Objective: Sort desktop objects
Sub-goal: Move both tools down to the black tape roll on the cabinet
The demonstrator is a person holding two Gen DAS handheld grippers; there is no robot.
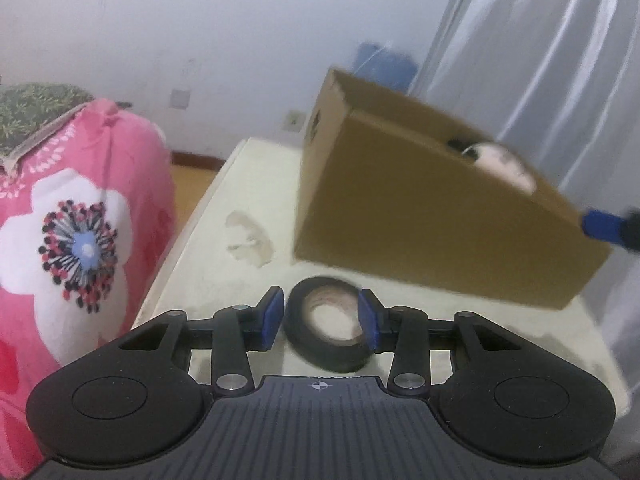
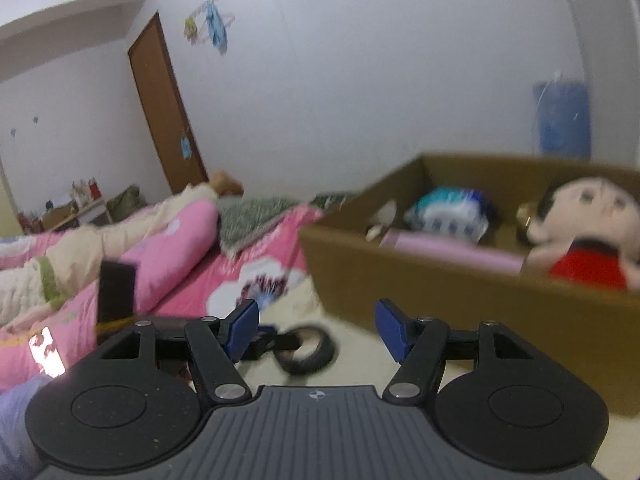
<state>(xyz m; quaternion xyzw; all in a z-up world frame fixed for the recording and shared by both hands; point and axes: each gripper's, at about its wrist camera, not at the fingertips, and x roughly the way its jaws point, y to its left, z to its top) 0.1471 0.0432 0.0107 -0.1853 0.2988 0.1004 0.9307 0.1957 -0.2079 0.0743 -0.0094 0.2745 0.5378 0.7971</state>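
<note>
Right between my left claw [image 1: 320, 320]'s blue pads lies the black tape roll [image 1: 326, 330], tilted on the table [image 1: 224, 208]; the right-hand pad touches it, the other stands just clear, so the grip is slack. It looks light, stiff, slightly grippy; I'd pinch across the rim. My right claw [image 2: 316, 330] hangs released and empty. Beyond sits the cardboard box [image 1: 420, 216].

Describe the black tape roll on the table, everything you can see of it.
The tape roll is a black ring, matte and cloth-like, with a pale pinkish-tan core. It sits tilted on the cream table, just before the cardboard box. It sits between the blue pads of the left gripper: the right pad overlaps its rim, while a gap shows at the left pad, so no firm grip is evident. The right wrist view shows it blurred.
</note>
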